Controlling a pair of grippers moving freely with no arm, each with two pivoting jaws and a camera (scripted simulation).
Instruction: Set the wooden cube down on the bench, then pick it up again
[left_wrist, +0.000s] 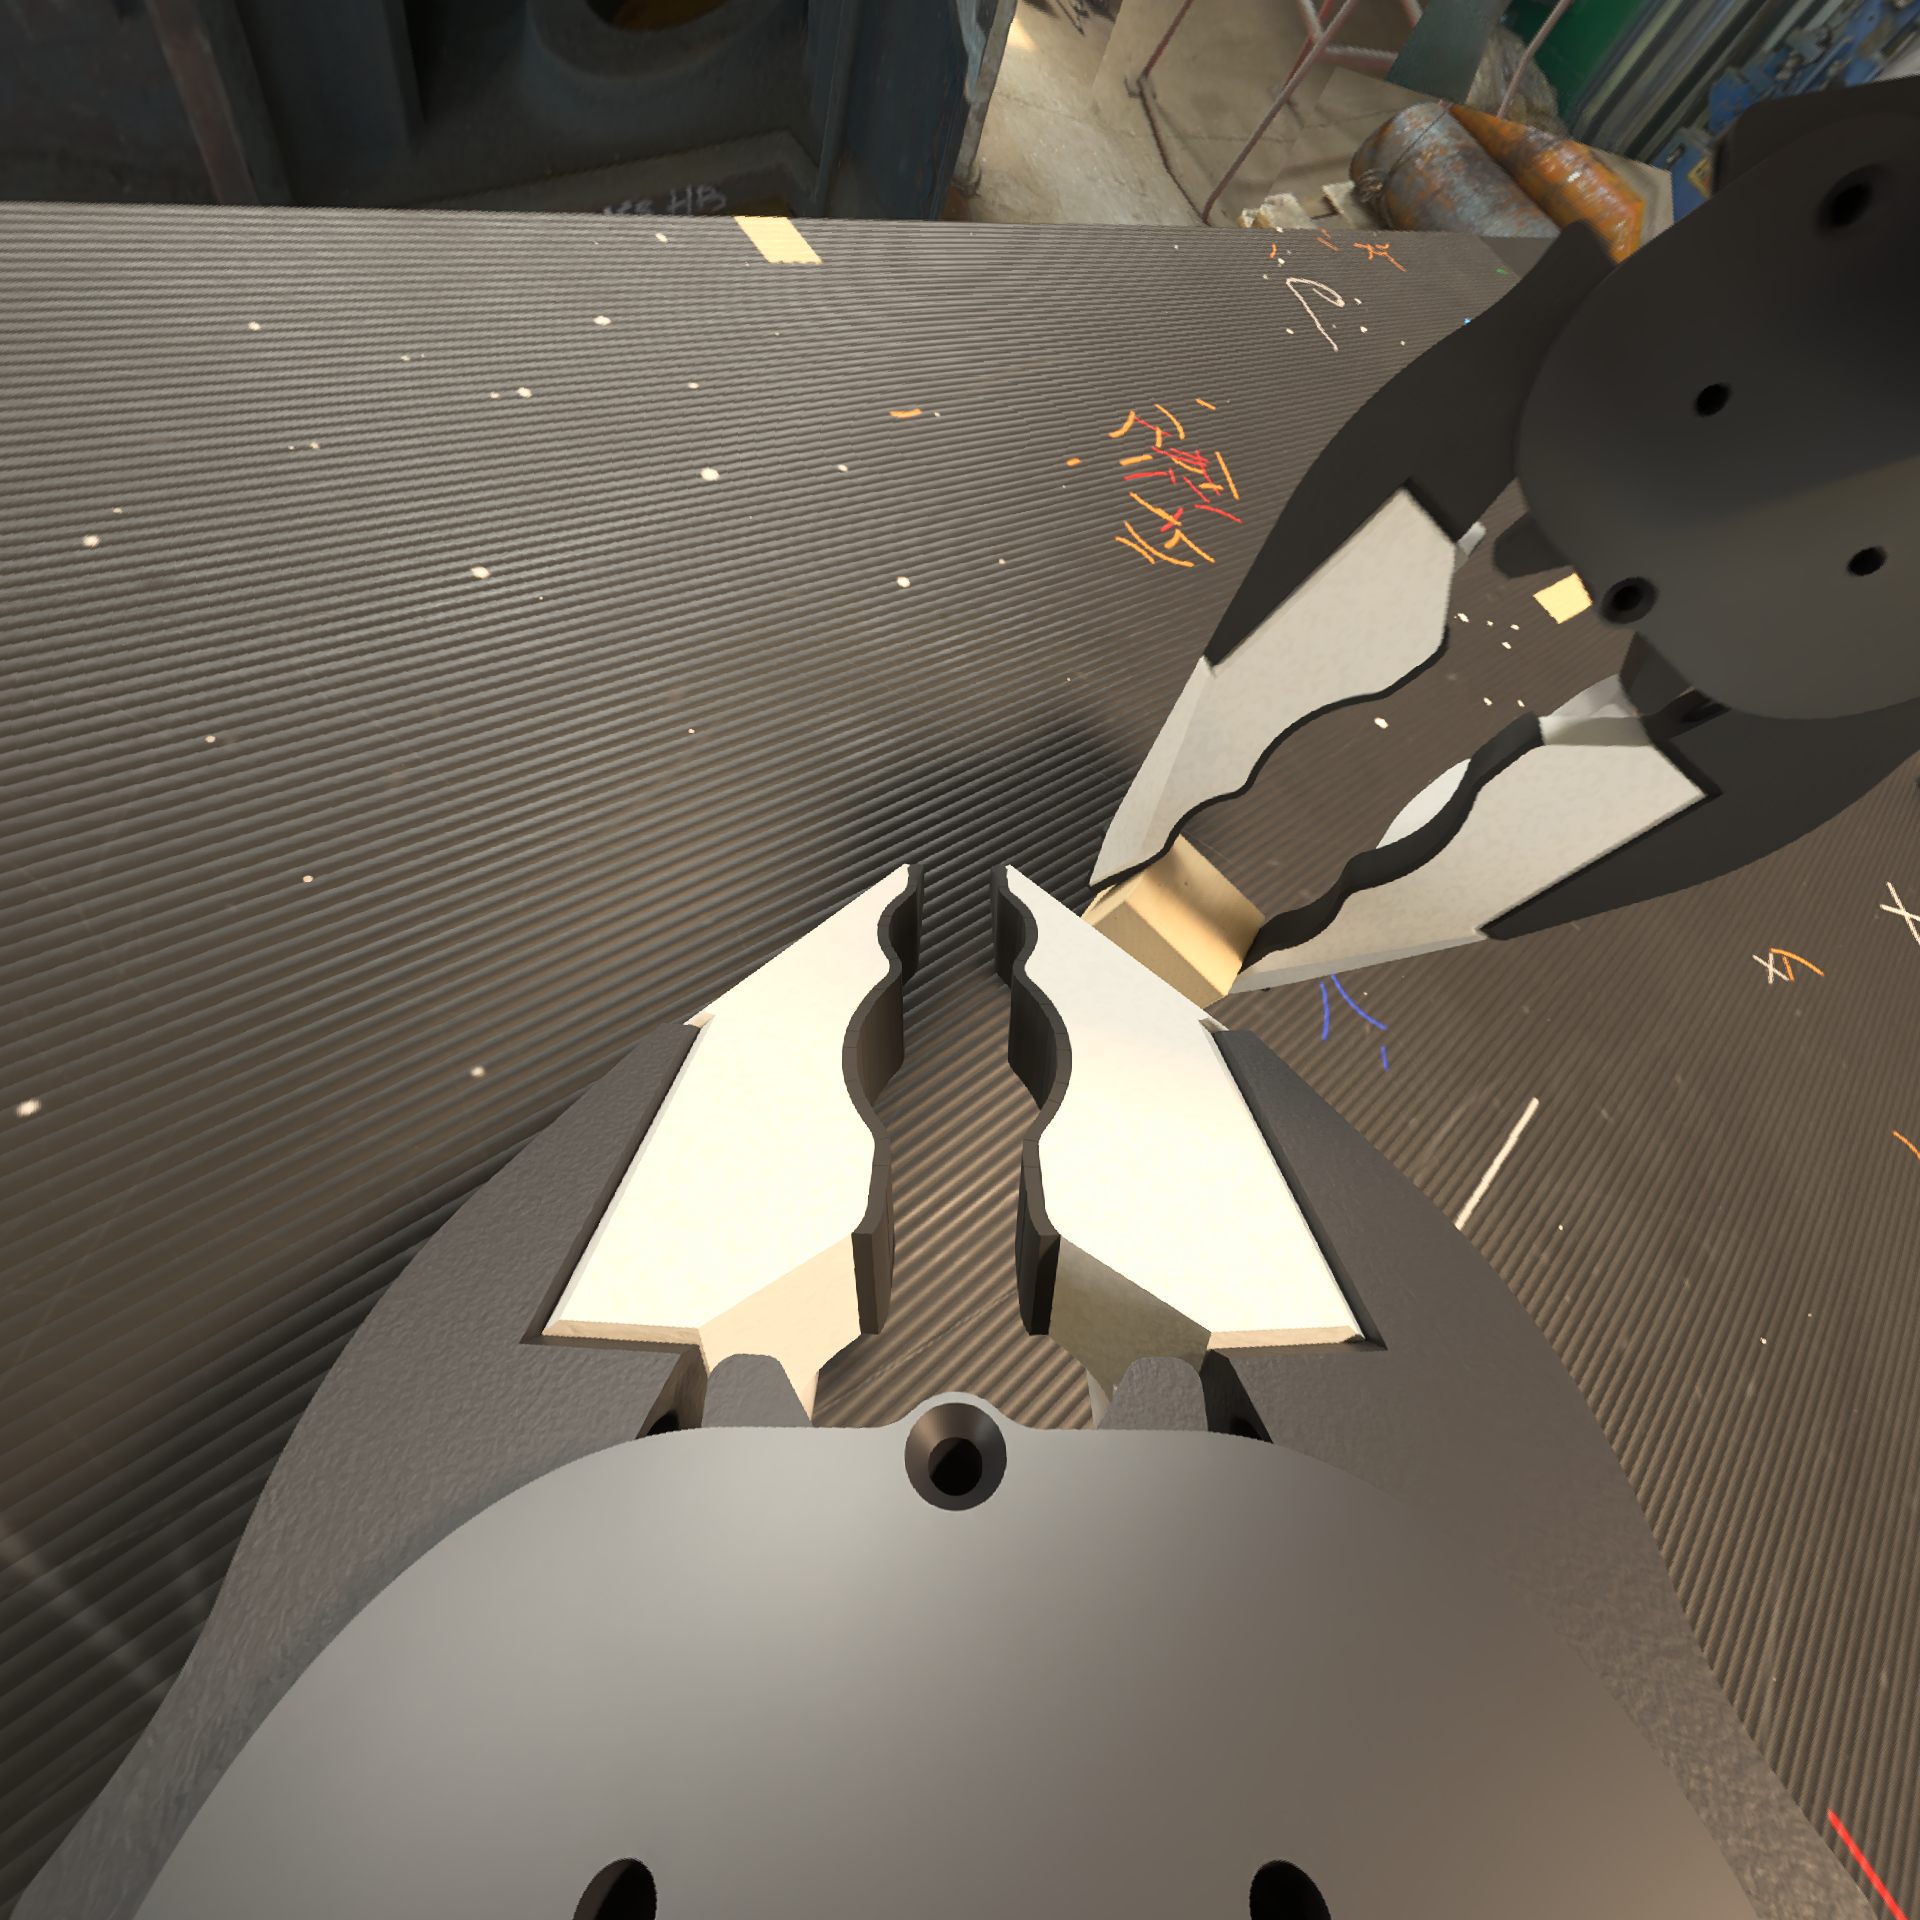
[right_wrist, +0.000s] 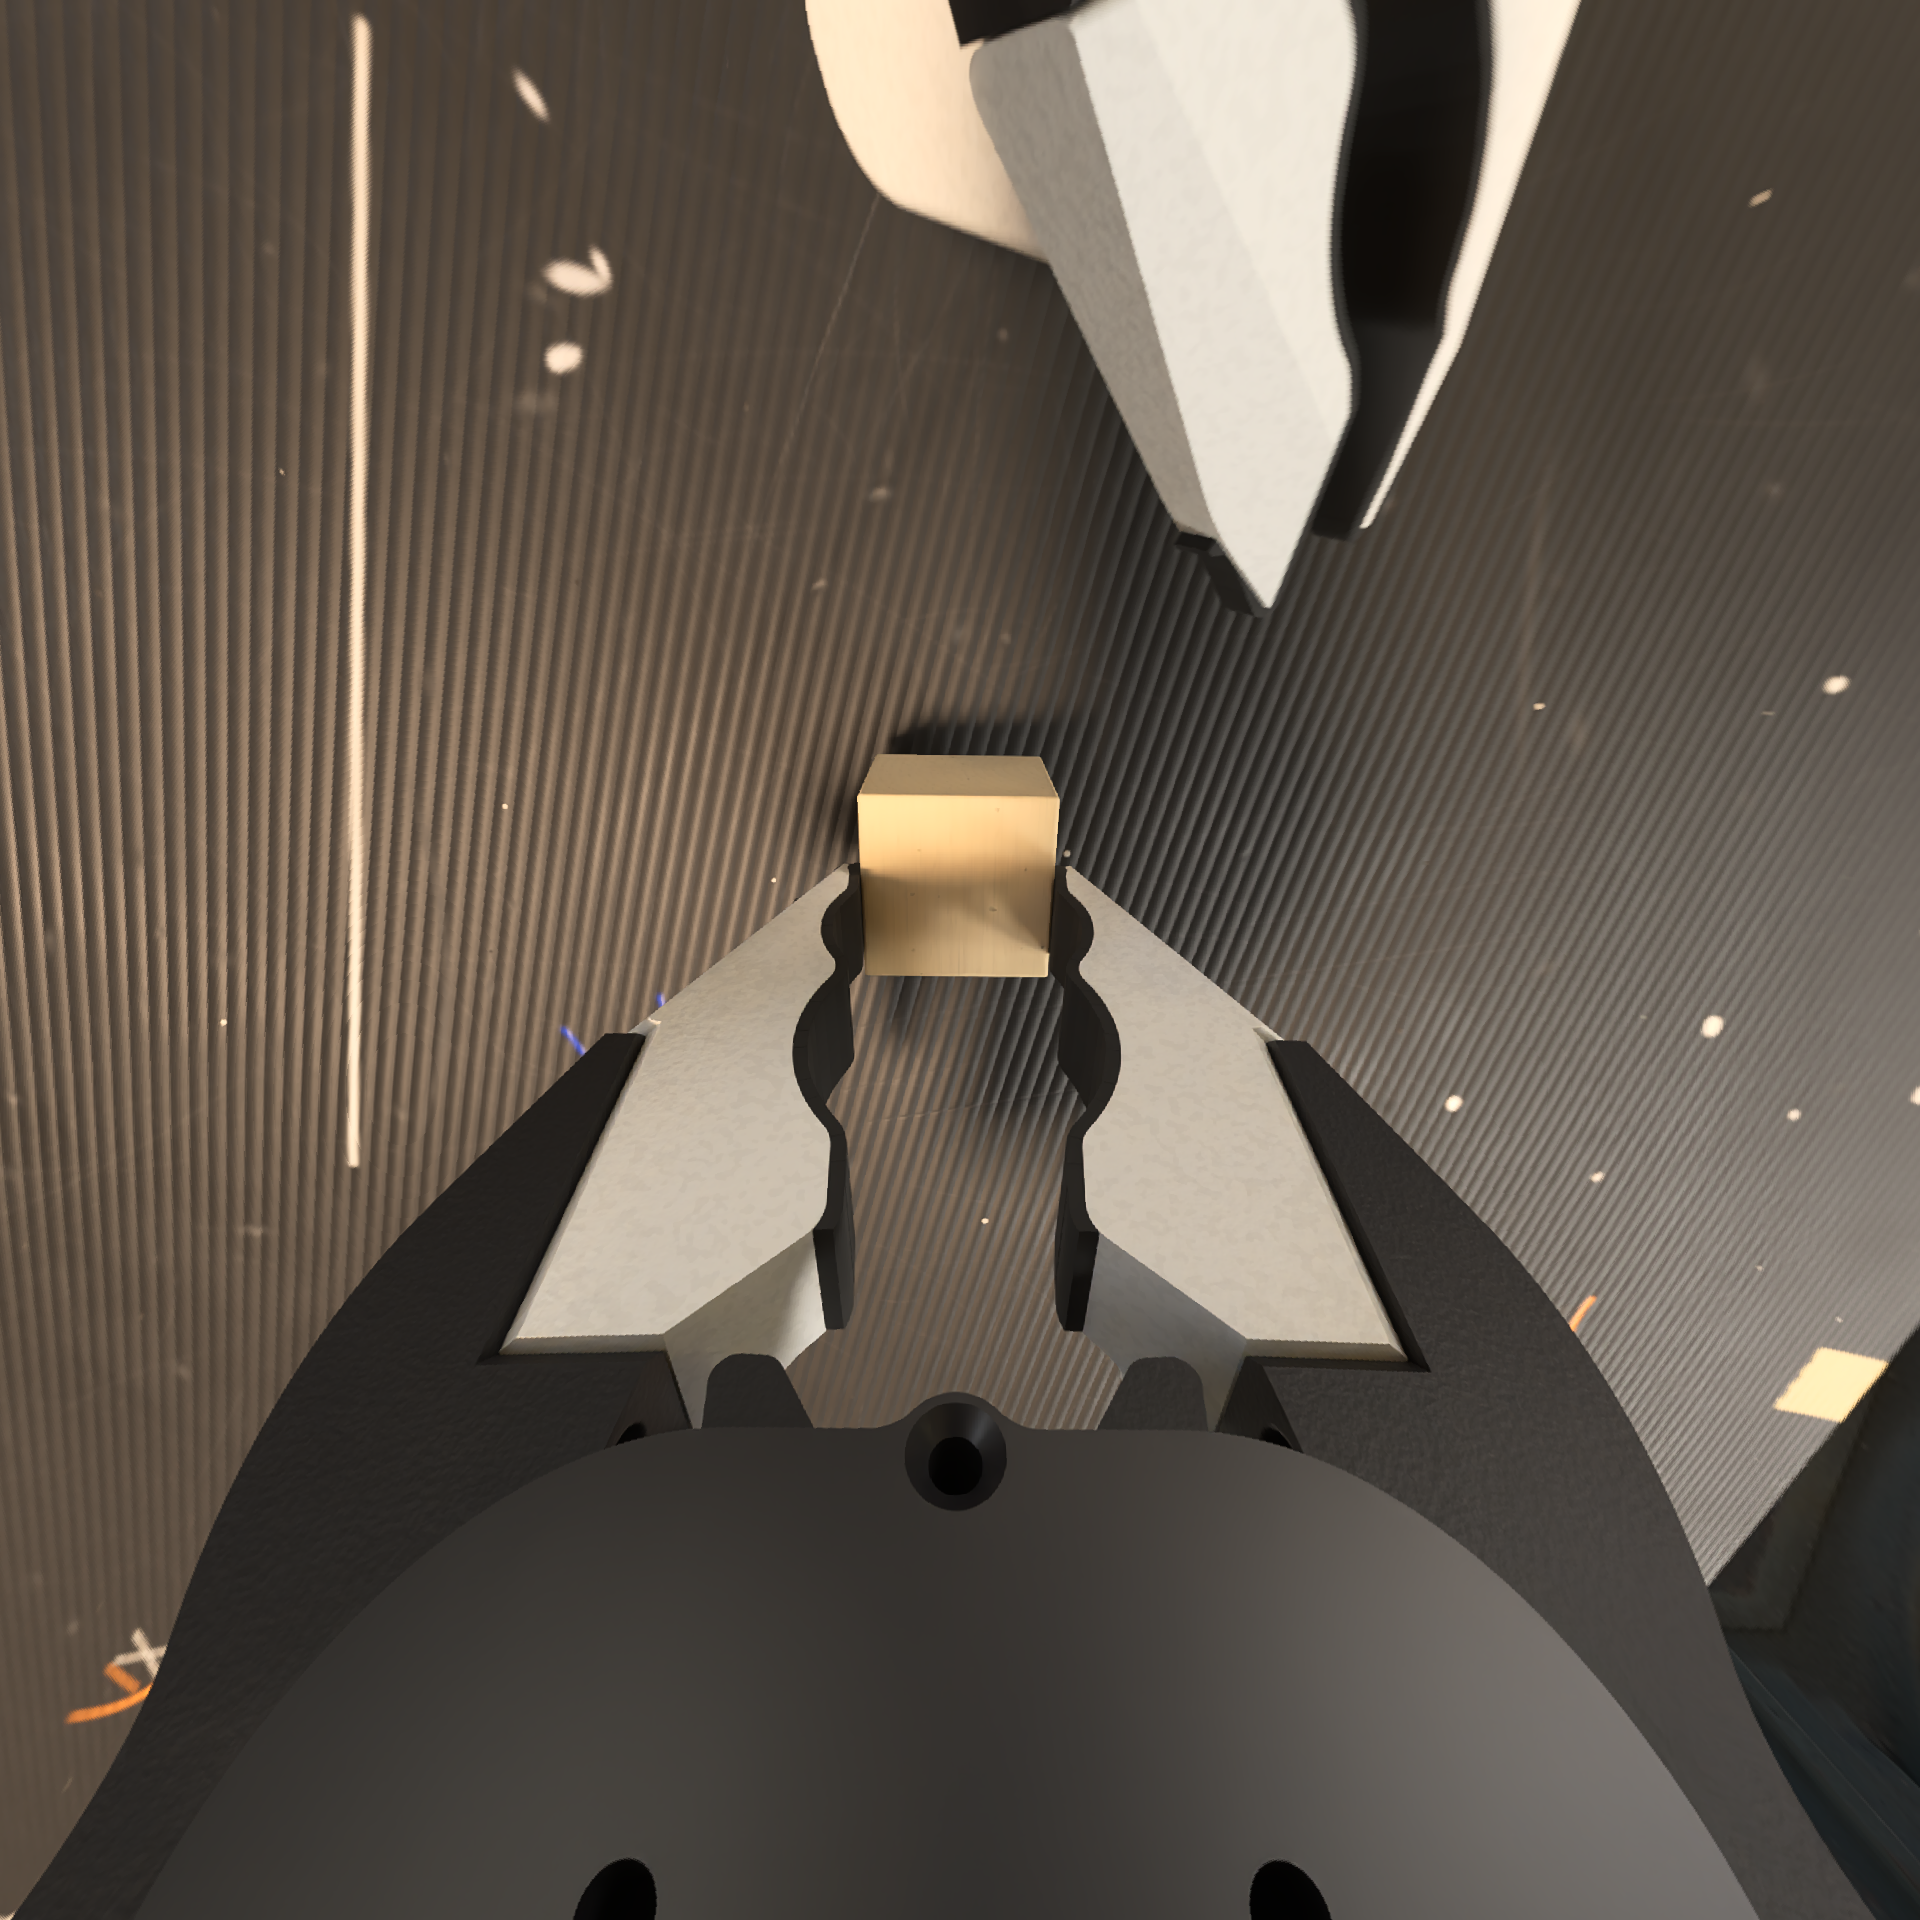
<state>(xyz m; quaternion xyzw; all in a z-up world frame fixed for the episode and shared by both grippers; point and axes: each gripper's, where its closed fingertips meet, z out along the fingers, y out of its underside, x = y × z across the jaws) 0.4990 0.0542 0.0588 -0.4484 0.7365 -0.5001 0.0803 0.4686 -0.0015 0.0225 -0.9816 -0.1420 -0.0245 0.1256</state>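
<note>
Wooden cube (right_wrist: 956, 883) between right gripper (right_wrist: 958, 894) fingertips

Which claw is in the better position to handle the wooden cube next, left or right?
The right claw: its fingertips flank the wooden cube. The left claw holds nothing, beside the cube.

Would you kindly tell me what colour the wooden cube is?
The wooden cube is pale golden tan, plain and unpatterned; the right wrist view shows it best.
</note>
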